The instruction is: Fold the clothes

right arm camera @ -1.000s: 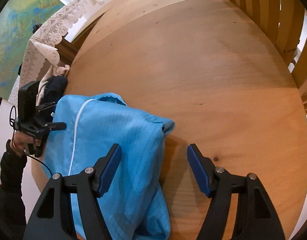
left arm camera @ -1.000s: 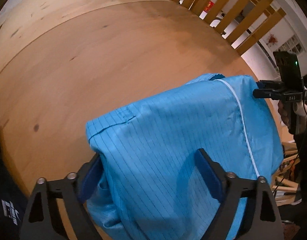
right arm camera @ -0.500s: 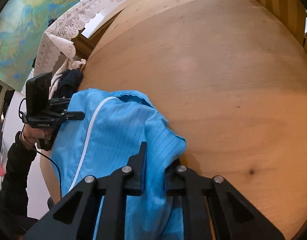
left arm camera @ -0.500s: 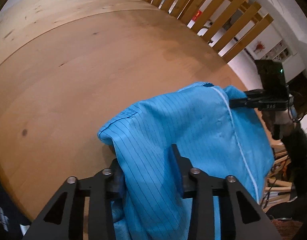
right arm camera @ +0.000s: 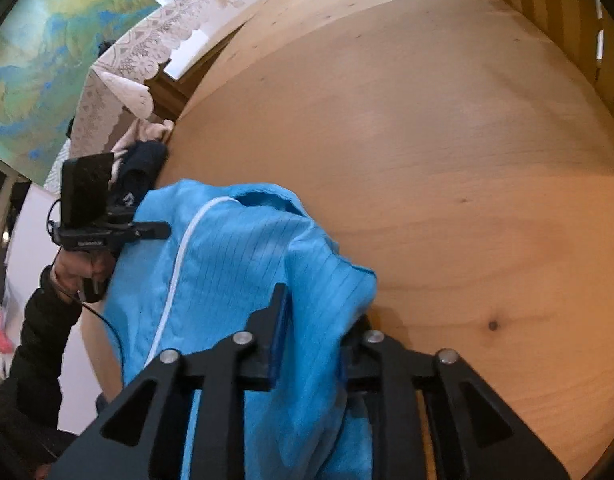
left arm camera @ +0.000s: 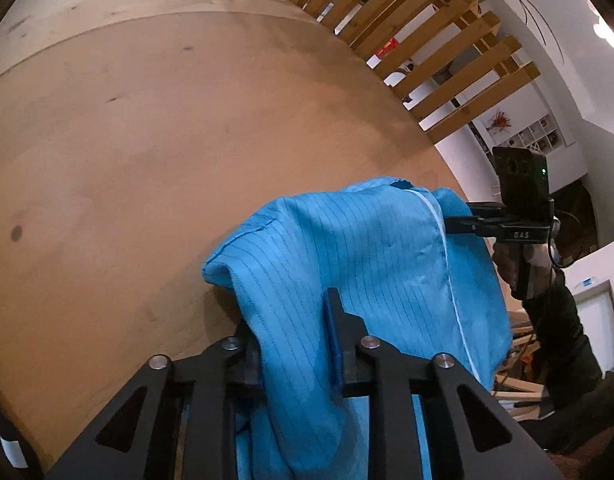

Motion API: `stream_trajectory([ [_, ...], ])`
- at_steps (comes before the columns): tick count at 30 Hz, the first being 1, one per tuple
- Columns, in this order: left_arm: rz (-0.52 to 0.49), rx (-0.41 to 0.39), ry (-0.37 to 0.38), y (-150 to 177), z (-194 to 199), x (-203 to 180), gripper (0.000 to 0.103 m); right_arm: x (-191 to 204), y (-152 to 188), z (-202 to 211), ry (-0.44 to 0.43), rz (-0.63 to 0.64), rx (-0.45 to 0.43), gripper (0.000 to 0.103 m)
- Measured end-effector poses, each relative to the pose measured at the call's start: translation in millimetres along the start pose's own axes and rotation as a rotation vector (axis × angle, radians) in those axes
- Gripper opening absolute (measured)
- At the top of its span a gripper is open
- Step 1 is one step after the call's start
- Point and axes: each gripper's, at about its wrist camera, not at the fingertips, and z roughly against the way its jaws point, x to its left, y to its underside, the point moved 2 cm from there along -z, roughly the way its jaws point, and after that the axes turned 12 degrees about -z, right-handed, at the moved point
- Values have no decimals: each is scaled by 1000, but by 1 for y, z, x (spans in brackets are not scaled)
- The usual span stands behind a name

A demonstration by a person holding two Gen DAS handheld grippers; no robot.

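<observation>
Left gripper (left arm camera: 295,344) clenched on a bunched fold of the blue garment (left arm camera: 367,248). Right gripper (right arm camera: 311,340) has cloth between its pads, jaws opening. Garment drapes the wooden table (left arm camera: 127,140) edge at 6 o'clock. Thin, limp, probably slippery; pinch seamed edges.

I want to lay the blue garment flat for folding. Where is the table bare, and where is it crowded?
The wooden table is bare from the blue garment up to the wooden slat railing, and to the garment's side in the right wrist view. It is crowded only at the near edge, where the left gripper and the right gripper hold the bunched cloth.
</observation>
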Motion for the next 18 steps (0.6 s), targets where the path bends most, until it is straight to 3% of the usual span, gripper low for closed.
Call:
stream_trajectory([
  [1, 17, 4, 12, -2, -4, 1, 31, 1, -1, 1, -17, 3, 8, 40],
  [3, 49, 2, 67, -4, -2, 3, 49, 5, -3, 0, -32, 26, 12, 45],
  [4, 44, 8, 55, -9, -5, -1, 49, 9, -2, -2, -26, 49, 6, 45],
  [5, 1, 20, 0, -12, -8, -8, 43, 12, -2, -4, -21, 73, 0, 44],
  [6, -44, 33, -56, -15, -11, -15, 32, 17, -1, -7, 2, 88, -6, 29],
  [8, -162, 76, -175, -16, -18, -31, 26, 17, -1, -8, 65, 96, -2, 15],
  [12, -190, 54, -208, -23, -13, -43, 14, 30, 1, -5, 149, 160, 3, 10],
  [18, -154, -44, -214, -47, 12, -35, 11, 56, -27, 30, 193, 221, -108, 8],
])
